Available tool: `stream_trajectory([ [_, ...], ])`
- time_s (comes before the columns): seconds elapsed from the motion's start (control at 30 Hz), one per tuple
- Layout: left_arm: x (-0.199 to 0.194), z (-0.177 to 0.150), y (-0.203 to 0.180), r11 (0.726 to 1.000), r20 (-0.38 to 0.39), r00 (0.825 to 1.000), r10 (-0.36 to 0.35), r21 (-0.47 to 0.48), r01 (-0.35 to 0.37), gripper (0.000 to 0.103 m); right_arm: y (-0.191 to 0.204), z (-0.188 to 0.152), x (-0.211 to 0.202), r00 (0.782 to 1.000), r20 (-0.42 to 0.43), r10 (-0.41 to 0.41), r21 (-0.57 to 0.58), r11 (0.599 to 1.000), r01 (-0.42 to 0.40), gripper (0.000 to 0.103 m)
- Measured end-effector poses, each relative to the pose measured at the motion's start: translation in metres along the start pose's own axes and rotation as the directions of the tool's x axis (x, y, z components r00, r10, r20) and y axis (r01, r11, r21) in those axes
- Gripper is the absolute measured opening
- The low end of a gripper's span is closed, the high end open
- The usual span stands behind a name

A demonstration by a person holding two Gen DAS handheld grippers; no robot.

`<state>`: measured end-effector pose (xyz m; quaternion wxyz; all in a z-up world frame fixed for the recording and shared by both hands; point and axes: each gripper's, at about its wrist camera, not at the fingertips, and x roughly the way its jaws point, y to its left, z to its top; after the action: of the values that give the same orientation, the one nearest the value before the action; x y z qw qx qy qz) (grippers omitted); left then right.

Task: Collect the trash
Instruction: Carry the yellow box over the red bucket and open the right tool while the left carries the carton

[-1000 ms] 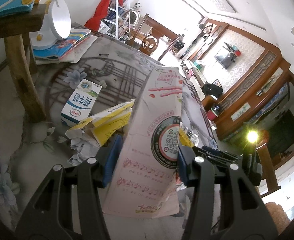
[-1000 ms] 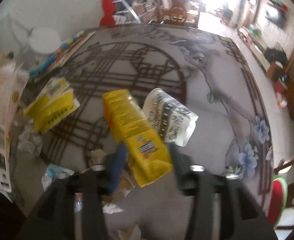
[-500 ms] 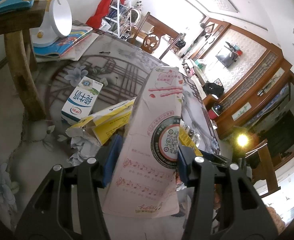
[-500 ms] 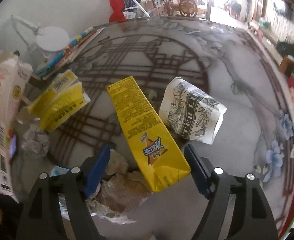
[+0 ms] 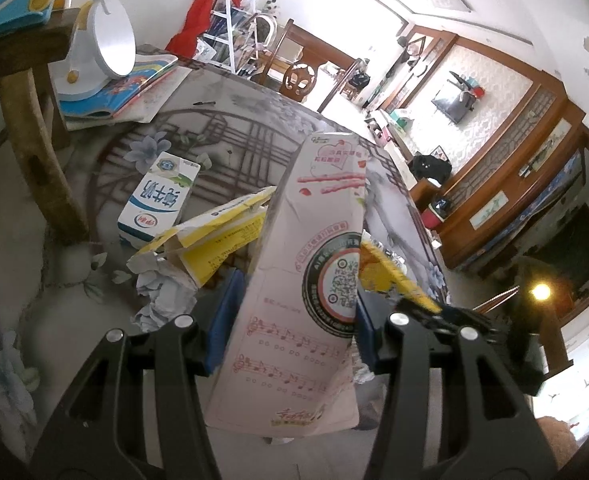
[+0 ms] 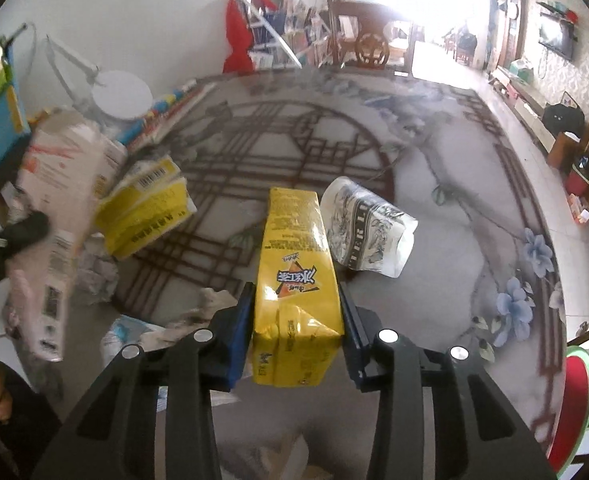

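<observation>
The right gripper (image 6: 296,320) is closing on a yellow carton (image 6: 296,280) – pads against its sides, above the table (image 6: 474,200). The left gripper (image 5: 290,320) clamps a pink carton (image 5: 306,280) upright – a milk box (image 5: 158,200) and crumpled paper (image 5: 166,296) lie beyond.

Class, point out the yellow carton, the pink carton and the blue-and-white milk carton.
yellow carton (image 6: 294,280): right wrist view, printed top face.
pink carton (image 5: 294,300): left wrist view, front panel.
blue-and-white milk carton (image 5: 158,200): left wrist view, top face.
</observation>
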<state>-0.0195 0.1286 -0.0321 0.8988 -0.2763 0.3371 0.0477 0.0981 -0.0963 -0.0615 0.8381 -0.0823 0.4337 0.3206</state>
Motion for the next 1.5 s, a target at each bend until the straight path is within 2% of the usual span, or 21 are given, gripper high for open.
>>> stream_trajectory([
  [0.27, 0.004, -0.005, -0.015, 0.998, 0.004, 1.0, 0.01, 0.062, -0.01, 0.049, -0.012, -0.016, -0.059, 0.994, 0.11, -0.004, 0.02, 1.0, 0.002, 0.038],
  [0.5, 0.007, -0.009, -0.025, 0.994, 0.005, 1.0, 0.026, 0.109, -0.027, 0.049, -0.047, -0.04, -0.094, 0.97, 0.217, -0.11, 0.105, 0.991, 0.089, 0.038],
  [0.67, 0.01, -0.014, -0.035, 0.987, 0.005, 1.0, 0.026, 0.161, -0.026, 0.049, -0.077, -0.053, -0.1, 0.965, 0.213, -0.152, 0.217, 0.97, 0.105, 0.038],
  [0.83, 0.011, -0.025, -0.053, 0.971, 0.02, 0.999, 0.034, 0.237, -0.038, 0.049, -0.088, -0.062, -0.113, 0.948, 0.229, -0.221, 0.22, 0.96, 0.171, 0.037],
  [0.9, 0.014, -0.033, -0.064, 0.956, 0.019, 0.999, 0.043, 0.289, -0.046, 0.049, -0.091, -0.066, -0.117, 0.94, 0.235, -0.246, 0.211, 0.957, 0.197, 0.037],
  [1.07, 0.022, -0.05, -0.088, 0.925, 0.005, 0.999, 0.039, 0.378, -0.038, 0.049, -0.109, -0.079, -0.125, 0.939, 0.229, -0.257, 0.242, 0.949, 0.201, 0.037],
  [1.17, 0.029, -0.058, -0.097, 0.918, -0.009, 0.999, 0.048, 0.394, -0.04, 0.049, -0.127, -0.088, -0.135, 0.937, 0.228, -0.265, 0.295, 0.936, 0.193, 0.038],
  [1.3, 0.031, -0.069, -0.11, 0.932, -0.025, 1.0, 0.016, 0.364, -0.006, 0.049, -0.155, -0.107, -0.154, 0.93, 0.226, -0.289, 0.381, 0.905, 0.188, 0.038],
  [1.4, 0.031, -0.077, -0.134, 0.919, -0.03, 1.0, -0.001, 0.393, 0.013, 0.049, -0.172, -0.118, -0.165, 0.914, 0.21, -0.347, 0.421, 0.876, 0.236, 0.038],
  [1.5, 0.03, -0.082, -0.162, 0.912, -0.045, 0.997, -0.059, 0.405, 0.073, 0.049, -0.188, -0.13, -0.175, 0.911, 0.201, -0.361, 0.465, 0.853, 0.235, 0.038],
])
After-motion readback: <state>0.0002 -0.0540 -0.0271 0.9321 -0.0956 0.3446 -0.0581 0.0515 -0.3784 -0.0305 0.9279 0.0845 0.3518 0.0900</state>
